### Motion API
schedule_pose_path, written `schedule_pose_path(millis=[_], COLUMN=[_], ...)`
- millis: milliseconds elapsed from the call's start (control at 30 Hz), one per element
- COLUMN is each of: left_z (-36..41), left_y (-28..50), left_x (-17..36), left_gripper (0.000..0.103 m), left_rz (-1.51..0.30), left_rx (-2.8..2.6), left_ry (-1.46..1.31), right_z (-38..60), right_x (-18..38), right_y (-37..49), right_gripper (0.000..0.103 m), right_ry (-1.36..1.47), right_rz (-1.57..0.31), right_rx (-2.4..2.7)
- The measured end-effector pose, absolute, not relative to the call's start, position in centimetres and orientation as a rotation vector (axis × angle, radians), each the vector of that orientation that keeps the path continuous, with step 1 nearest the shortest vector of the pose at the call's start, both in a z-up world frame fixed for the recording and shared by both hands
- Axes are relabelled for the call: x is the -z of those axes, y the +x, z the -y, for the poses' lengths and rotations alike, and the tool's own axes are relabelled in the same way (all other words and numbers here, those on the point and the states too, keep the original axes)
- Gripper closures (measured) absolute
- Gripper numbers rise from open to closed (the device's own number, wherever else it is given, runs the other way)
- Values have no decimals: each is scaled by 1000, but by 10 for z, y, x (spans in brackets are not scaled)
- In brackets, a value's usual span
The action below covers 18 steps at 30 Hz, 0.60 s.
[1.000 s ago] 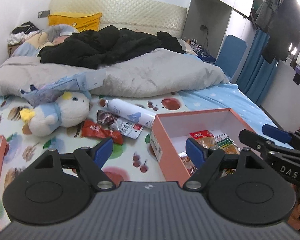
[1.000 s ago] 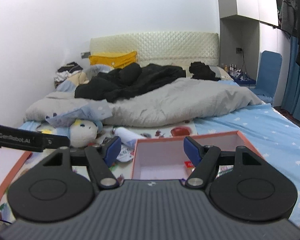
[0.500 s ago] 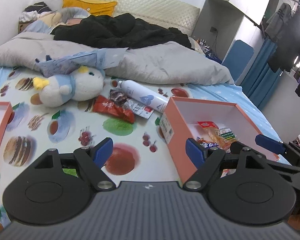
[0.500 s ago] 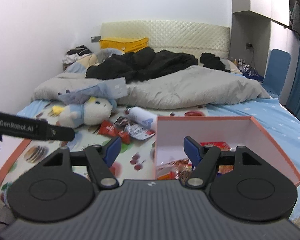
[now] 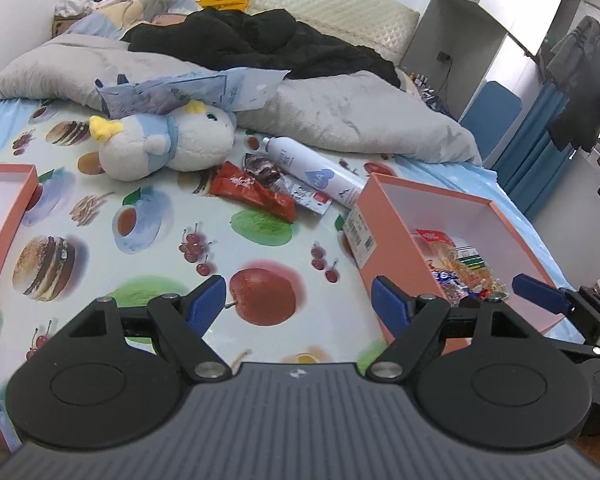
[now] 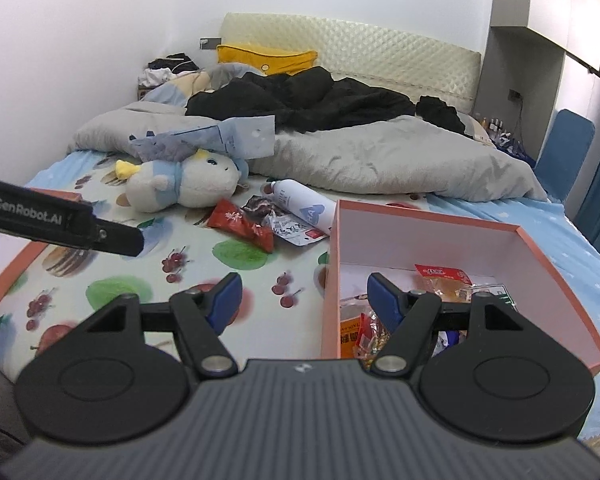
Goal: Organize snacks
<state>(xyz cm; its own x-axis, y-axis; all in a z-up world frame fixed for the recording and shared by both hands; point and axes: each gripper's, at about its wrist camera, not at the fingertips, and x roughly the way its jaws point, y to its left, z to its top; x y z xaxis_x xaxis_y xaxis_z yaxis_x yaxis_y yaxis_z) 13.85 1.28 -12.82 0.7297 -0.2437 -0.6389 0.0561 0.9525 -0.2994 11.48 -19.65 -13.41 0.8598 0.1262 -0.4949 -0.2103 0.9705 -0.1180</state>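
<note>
Still empty, both the left claw (image 5: pixel 296 299) and right claw (image 6: pixel 302 290) stood wide, so the red packet (image 5: pixel 251 191) wanted a low, flat pinch before going into the box (image 6: pixel 428 224).

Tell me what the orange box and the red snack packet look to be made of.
Orange box: likely matte cardboard, given its thin stiff walls, white lining and printed label. Red snack packet: probably glossy plastic film, since it looks crinkled, with shiny creases.
</note>
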Motion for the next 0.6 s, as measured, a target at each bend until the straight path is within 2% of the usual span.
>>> schedule_pose_path(millis=[600], left_z=[-46], left_y=[216], left_x=[175], left_gripper=[20], left_rz=[-790], left_rx=[97], left_ry=[-324], right_z=[152], right_x=[168], right_y=[176], right_gripper=[33], right_ry=[-294], right_rz=[-545], right_rx=[-177])
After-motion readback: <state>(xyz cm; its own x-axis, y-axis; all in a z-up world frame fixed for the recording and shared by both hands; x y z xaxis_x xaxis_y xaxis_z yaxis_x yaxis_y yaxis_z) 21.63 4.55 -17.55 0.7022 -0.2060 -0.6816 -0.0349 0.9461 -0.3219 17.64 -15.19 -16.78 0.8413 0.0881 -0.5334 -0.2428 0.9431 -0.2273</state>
